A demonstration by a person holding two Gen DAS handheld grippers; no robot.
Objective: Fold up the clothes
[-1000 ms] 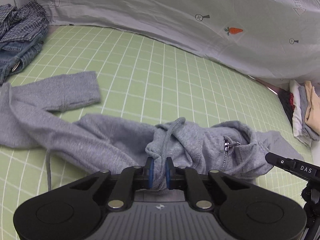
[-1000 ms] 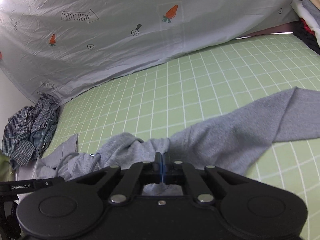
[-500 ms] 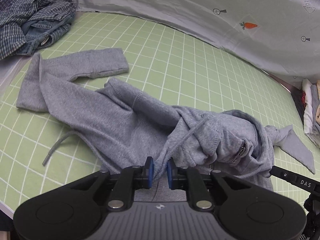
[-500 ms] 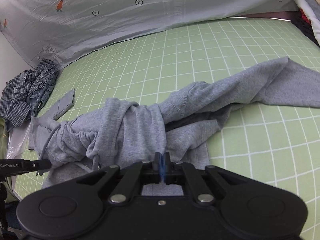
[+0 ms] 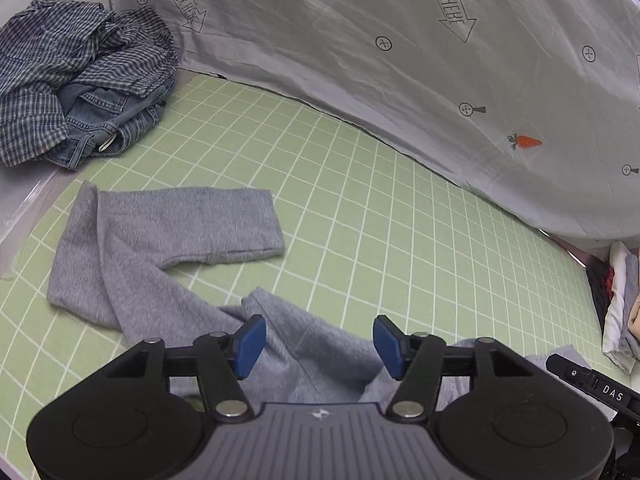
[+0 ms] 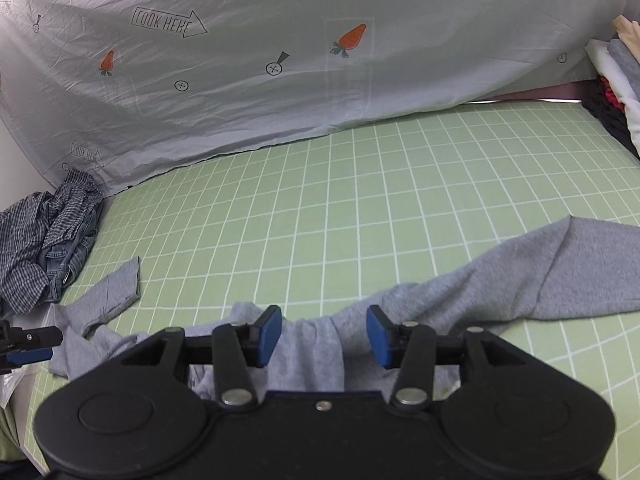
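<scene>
A grey hoodie [image 5: 168, 240] lies crumpled on the green grid mat [image 5: 360, 216], one sleeve bent back at the left. In the right wrist view the same grey hoodie [image 6: 540, 284] stretches its other sleeve off to the right. My left gripper [image 5: 319, 343] hovers over the body of the hoodie with its jaws opening; cloth lies below the blue pads, and neither pad presses on it. My right gripper [image 6: 324, 335] is also opening above the bunched middle of the garment, its pads apart and clear of the fabric.
A heap of checked shirt and denim [image 5: 76, 88] sits at the mat's far left corner. Folded clothes [image 6: 618, 76] are stacked at the right edge. A white printed sheet [image 5: 400, 40] hangs behind the mat [image 6: 360, 200]. The other gripper's tip [image 5: 592, 384] shows at the lower right.
Both grippers were shut on the hoodie's fabric and have let go, jaws now wide apart. Both have lifted and drawn back, and the garment lies lower in each view.
</scene>
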